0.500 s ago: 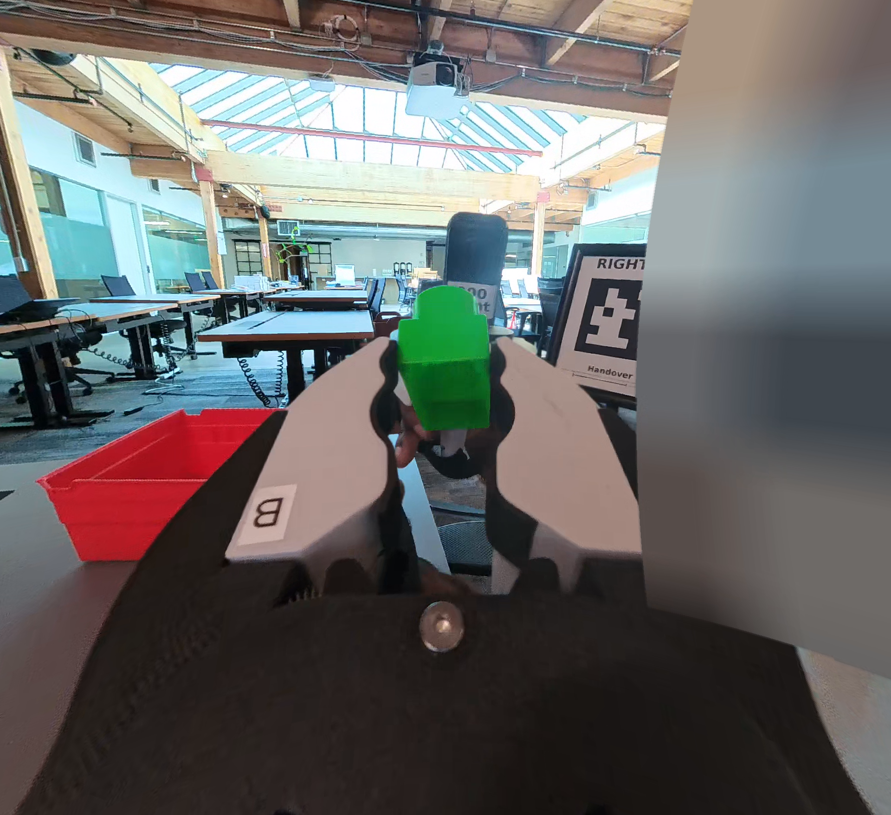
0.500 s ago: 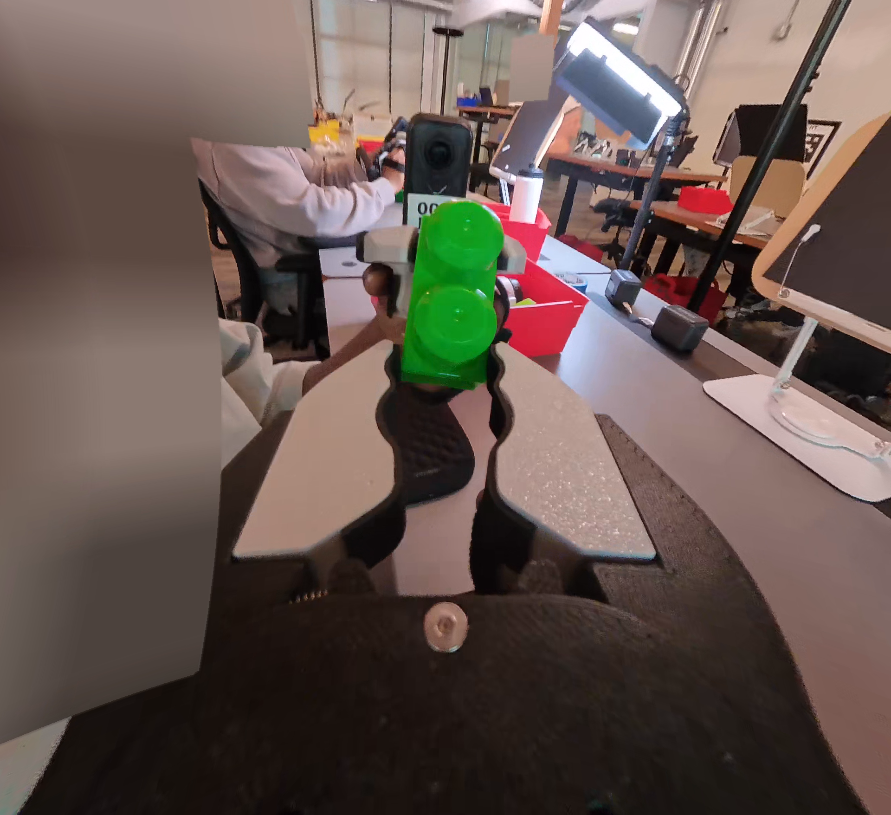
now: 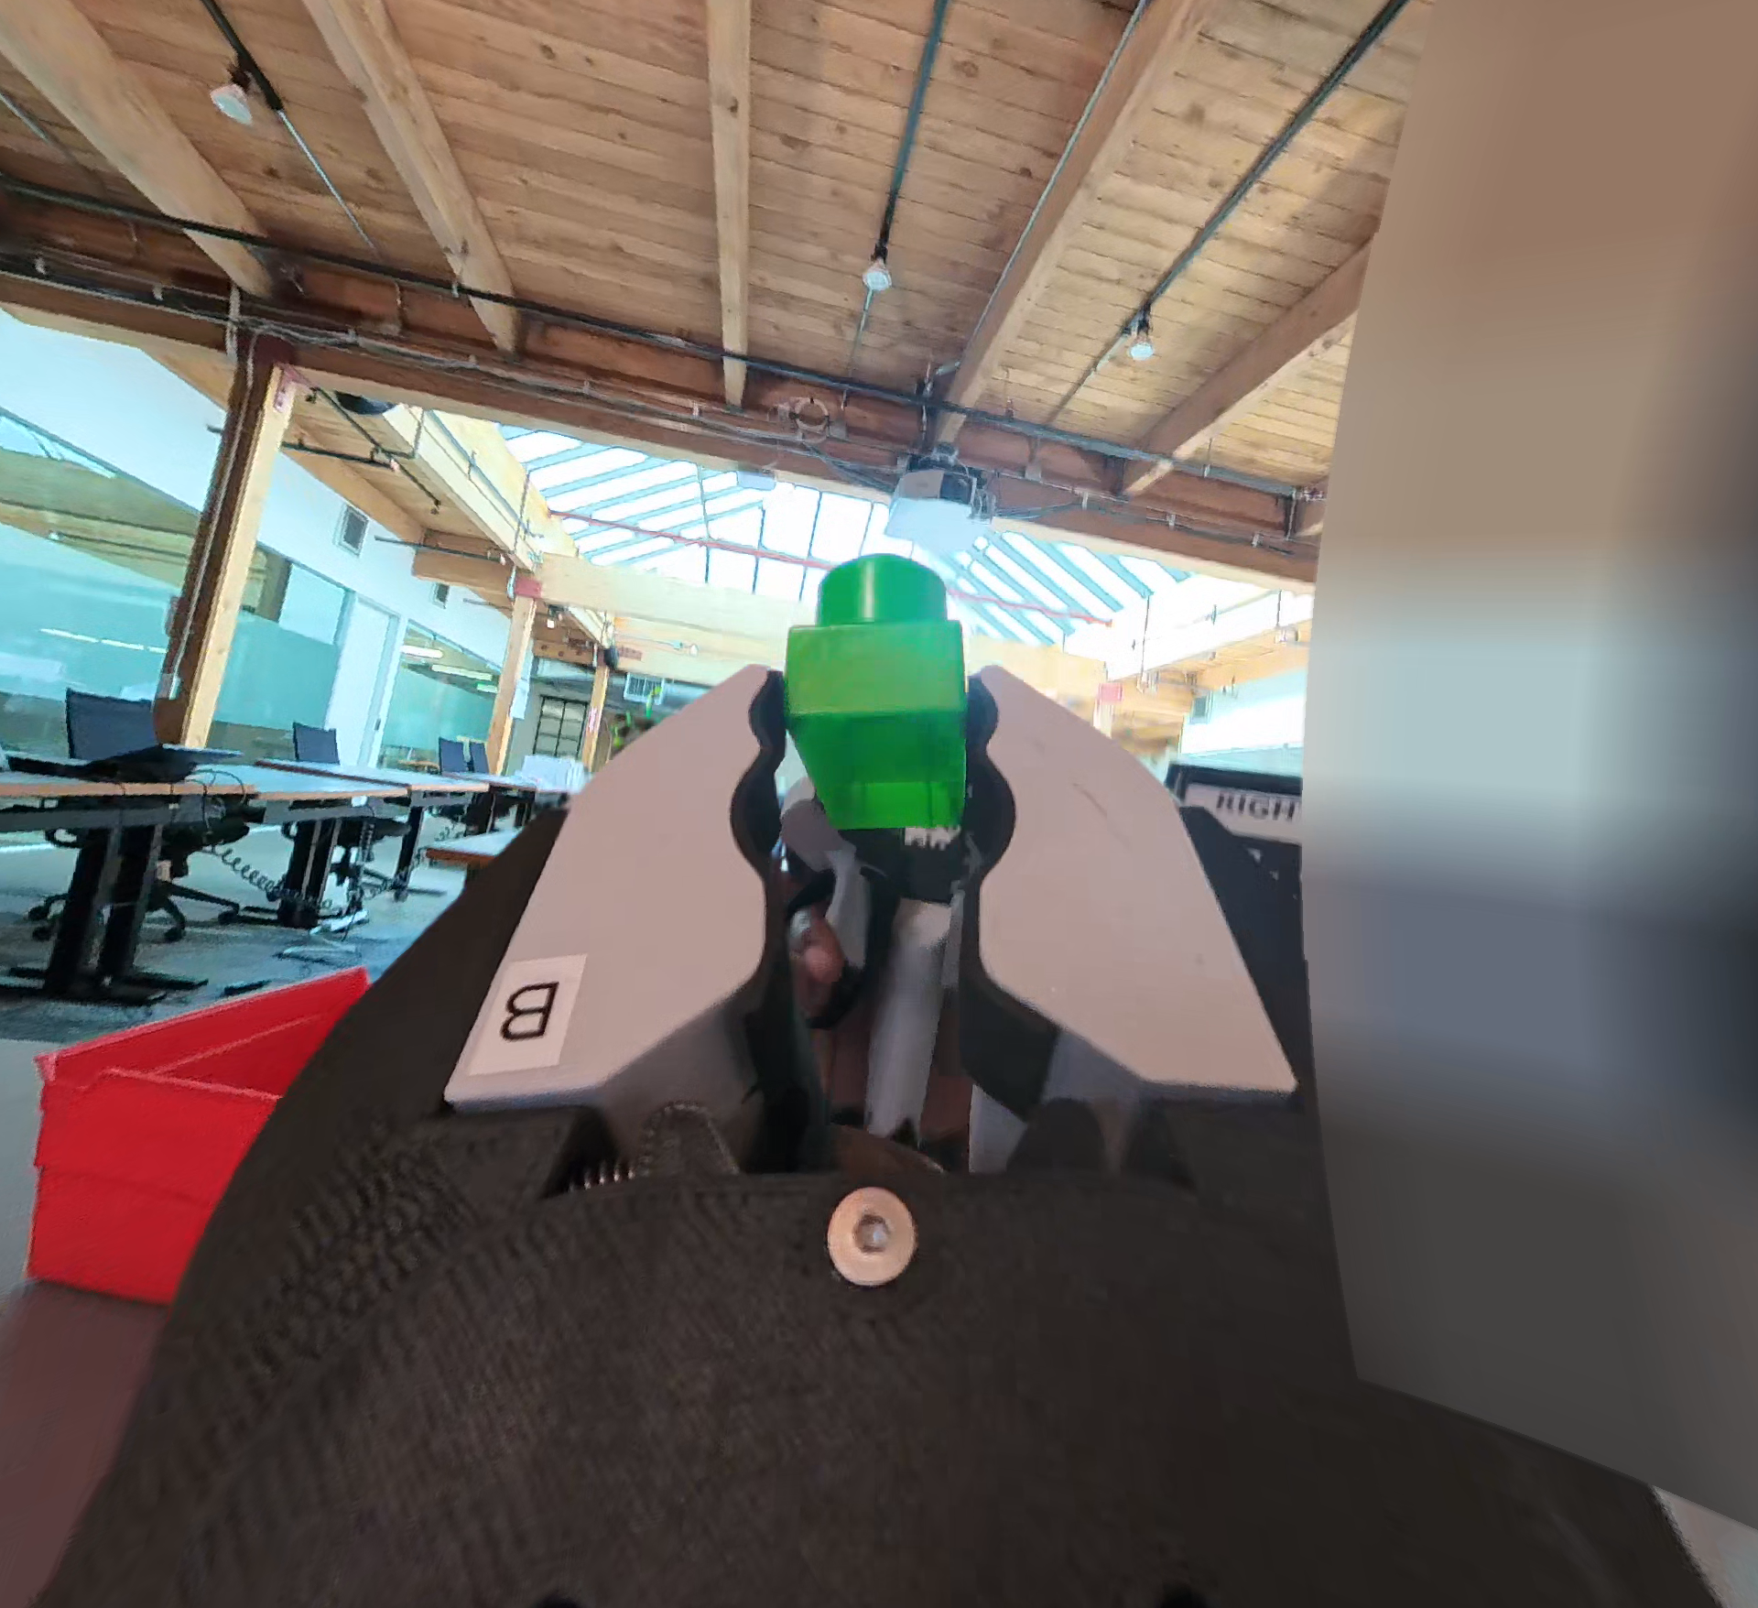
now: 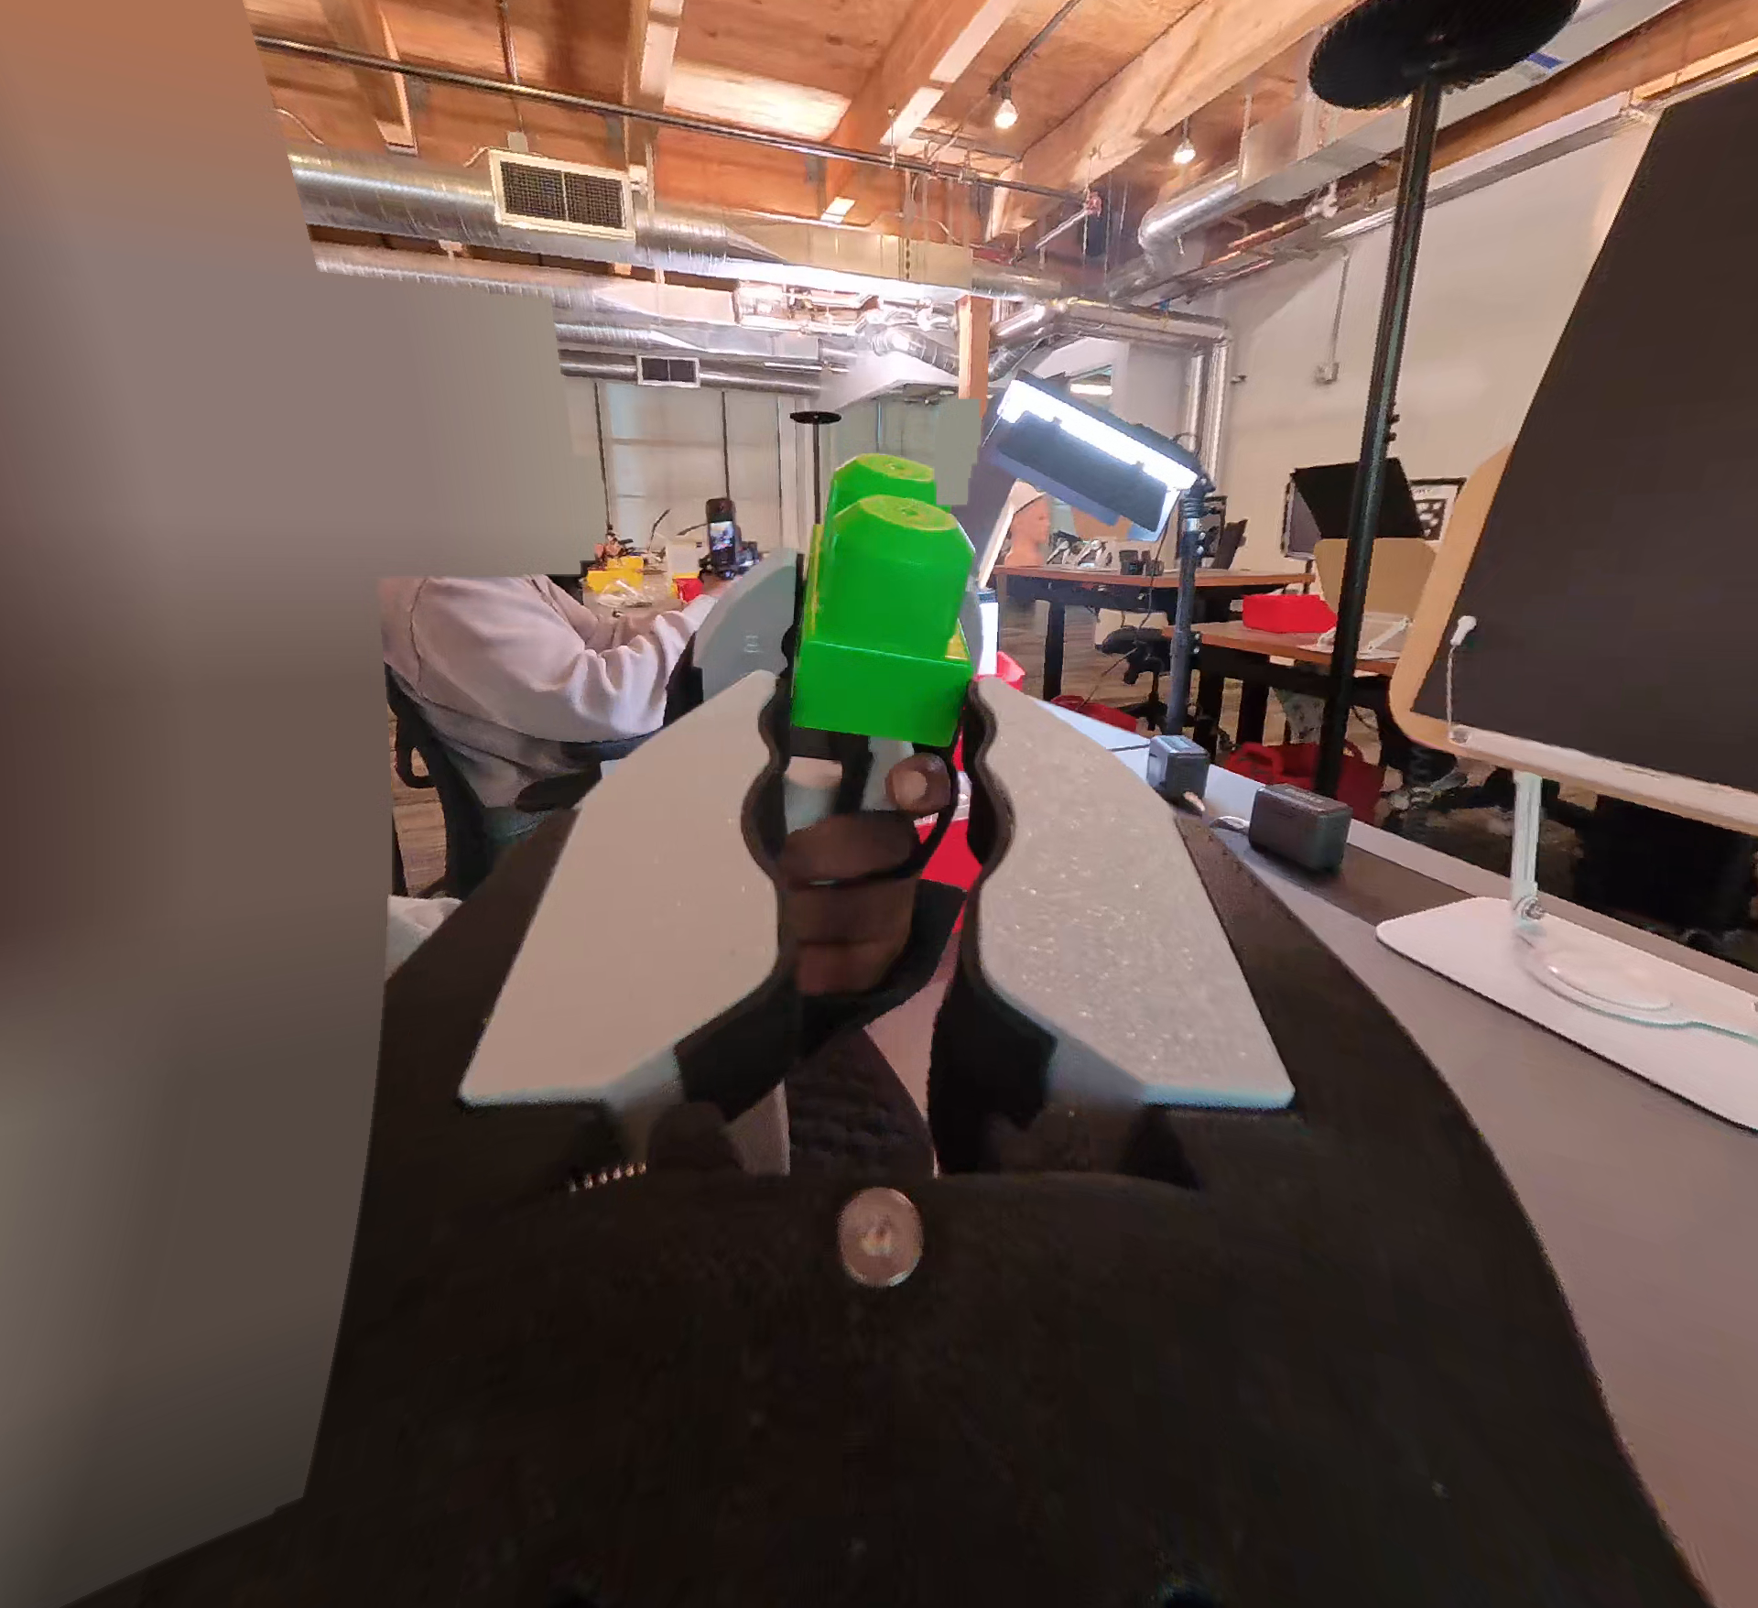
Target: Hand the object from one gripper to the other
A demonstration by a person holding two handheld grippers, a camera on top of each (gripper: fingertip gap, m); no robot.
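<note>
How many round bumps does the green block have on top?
2. On the green block, one bump is nearer the camera and one sits just behind it. The left wrist view shows only one.

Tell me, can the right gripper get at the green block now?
Probably yes: the green block already sits between the right gripper fingertips, nothing blocking. The left gripper seems to pinch it too, so both appear to hold it.

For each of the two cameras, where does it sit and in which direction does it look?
Left wrist view: sits on the left gripper, looks forward and upward to the wooden ceiling; its own jaws show, closed on the green block.
Right wrist view: sits on the right gripper, faces upward over desks; its jaws also touch the block.
Shared: the green block, the ceiling.
</note>
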